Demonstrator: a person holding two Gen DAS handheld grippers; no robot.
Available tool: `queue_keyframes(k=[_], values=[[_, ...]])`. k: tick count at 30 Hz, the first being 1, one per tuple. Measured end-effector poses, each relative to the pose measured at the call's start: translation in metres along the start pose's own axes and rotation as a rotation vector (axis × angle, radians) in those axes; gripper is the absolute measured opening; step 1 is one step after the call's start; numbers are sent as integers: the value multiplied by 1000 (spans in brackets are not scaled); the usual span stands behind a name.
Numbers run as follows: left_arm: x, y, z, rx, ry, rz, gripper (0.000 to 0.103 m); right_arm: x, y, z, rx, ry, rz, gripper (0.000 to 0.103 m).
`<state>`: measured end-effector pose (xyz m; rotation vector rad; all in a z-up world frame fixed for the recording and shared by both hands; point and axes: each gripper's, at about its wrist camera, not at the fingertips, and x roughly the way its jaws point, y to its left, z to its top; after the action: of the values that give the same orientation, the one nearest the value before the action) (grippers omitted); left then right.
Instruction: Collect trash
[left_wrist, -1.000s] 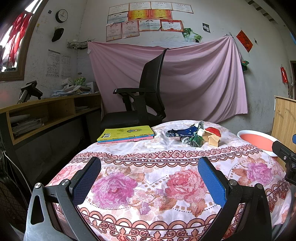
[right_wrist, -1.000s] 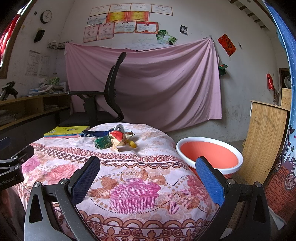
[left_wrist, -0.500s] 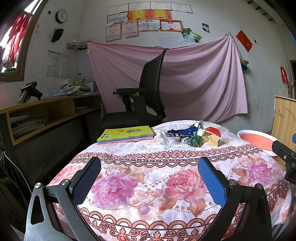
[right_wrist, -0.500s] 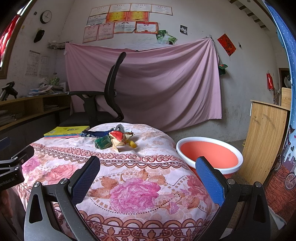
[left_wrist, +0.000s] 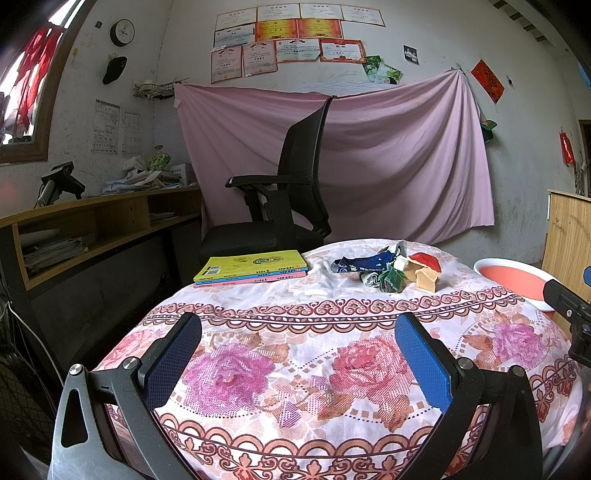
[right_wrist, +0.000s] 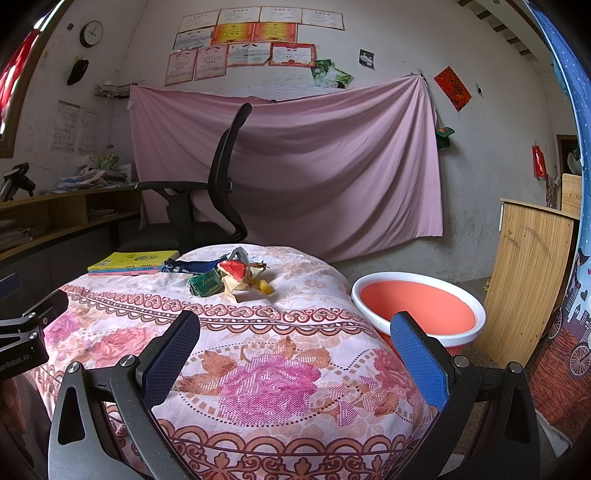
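A small heap of trash (left_wrist: 391, 271) lies at the far side of the flowered tablecloth (left_wrist: 295, 354): a dark blue wrapper (left_wrist: 360, 264), a green packet (right_wrist: 205, 286), a red-and-tan crumpled carton (right_wrist: 236, 275) and a yellow scrap (right_wrist: 265, 287). An orange basin with a white rim (right_wrist: 419, 308) stands to the right of the table. My left gripper (left_wrist: 298, 354) hovers open over the near tablecloth, well short of the heap. My right gripper (right_wrist: 295, 356) is open too, near the table's right front, with nothing between its pads.
A stack of books (left_wrist: 253, 267) with a yellow cover lies left of the heap. A black office chair (left_wrist: 288, 199) stands behind the table, a wooden desk with shelves (left_wrist: 92, 229) at left, a wooden panel (right_wrist: 532, 280) at right. A pink sheet hangs on the back wall.
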<state>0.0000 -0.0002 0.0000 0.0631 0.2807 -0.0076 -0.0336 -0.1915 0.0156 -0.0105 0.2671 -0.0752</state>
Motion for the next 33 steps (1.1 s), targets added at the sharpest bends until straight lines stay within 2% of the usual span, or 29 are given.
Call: queue_keyframes(k=[21,33], values=[[0,0,0,3,2,2,102,-1,0,1,1,-2,4,103],[6,10,4,-14,15,3,102,-1,9,10,-26,-38,34,103]])
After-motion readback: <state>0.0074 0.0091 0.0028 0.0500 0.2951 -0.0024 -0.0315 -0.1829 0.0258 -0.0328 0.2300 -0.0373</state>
